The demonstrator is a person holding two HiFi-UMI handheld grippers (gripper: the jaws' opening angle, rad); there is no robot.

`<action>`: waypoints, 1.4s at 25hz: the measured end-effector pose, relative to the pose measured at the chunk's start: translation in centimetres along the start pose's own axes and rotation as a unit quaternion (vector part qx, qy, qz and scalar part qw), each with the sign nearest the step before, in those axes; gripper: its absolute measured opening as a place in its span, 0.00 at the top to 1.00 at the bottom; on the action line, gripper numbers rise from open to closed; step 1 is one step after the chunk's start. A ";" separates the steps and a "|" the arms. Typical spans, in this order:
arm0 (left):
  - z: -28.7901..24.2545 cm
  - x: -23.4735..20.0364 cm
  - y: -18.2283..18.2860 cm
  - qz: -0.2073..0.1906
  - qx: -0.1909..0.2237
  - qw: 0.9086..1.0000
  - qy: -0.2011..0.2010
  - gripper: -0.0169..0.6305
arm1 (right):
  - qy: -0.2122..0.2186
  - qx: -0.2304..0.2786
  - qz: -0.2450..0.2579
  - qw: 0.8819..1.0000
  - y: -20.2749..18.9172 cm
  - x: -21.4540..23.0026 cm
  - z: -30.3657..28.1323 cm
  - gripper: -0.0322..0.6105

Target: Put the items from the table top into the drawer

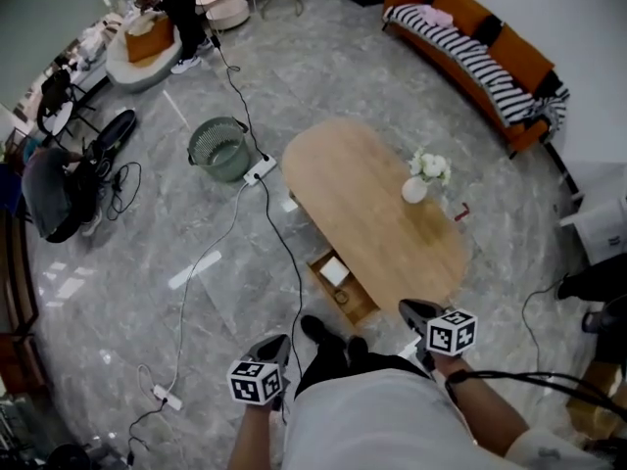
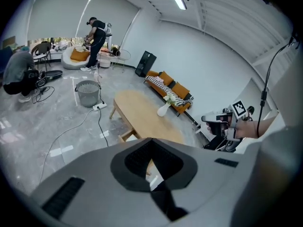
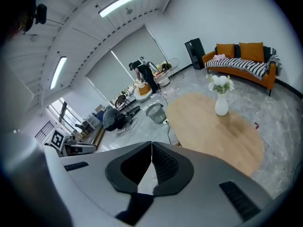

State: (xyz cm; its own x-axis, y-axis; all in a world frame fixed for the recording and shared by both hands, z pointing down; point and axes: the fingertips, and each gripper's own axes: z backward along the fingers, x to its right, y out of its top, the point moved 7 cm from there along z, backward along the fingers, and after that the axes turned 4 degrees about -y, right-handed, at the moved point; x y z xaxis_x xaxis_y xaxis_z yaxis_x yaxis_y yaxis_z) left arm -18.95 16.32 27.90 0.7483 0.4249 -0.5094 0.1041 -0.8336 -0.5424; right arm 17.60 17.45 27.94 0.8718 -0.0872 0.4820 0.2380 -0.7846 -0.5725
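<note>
my left gripper (image 2: 151,141) is at my own body, on the near side of the worktop (image 1: 362,194), and its jaws are pressed together with nothing between them. my right gripper (image 3: 151,145) is beside it, off the worktop's near end, jaws closed tip to tip and just as empty. so i carry nothing.

just under the worktop's near edge the drawer (image 1: 358,309) stands pulled out, and a white item (image 1: 335,271) lies inside it, with something small and dark beside that which i cannot make out.

on top, the wood is almost bare. only a white vase (image 1: 415,190) of pale flowers stands toward the worktop's far side. a small red thing (image 1: 460,211) lies just past the vase, at the worktop's edge; whether it is on the wood or on the floor i cannot tell.

i judge the clearing nearly done and myself between carries. the next move would be a reach across the worktop with one gripper, jaws spread first, to whatever is meant to go in next, then back down to the open drawer. the vase is tall and top-heavy, so it would want a low, upright grip. beyond the worktop stands an orange sofa (image 1: 470,37).
</note>
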 end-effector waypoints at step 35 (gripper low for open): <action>10.2 11.6 -5.8 -0.064 0.063 0.996 0.011 0.97 | -0.004 0.125 0.101 0.987 -4.8 -4.6 15.1 0.90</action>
State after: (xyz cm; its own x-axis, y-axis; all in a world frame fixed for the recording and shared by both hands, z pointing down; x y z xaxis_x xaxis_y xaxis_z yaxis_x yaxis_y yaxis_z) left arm -17.57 29.71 18.32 0.7492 0.5149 -0.4167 0.1164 -0.7216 -0.6824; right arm 18.90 30.83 18.45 0.9153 -0.2204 0.3370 0.1569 -0.5756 -0.8025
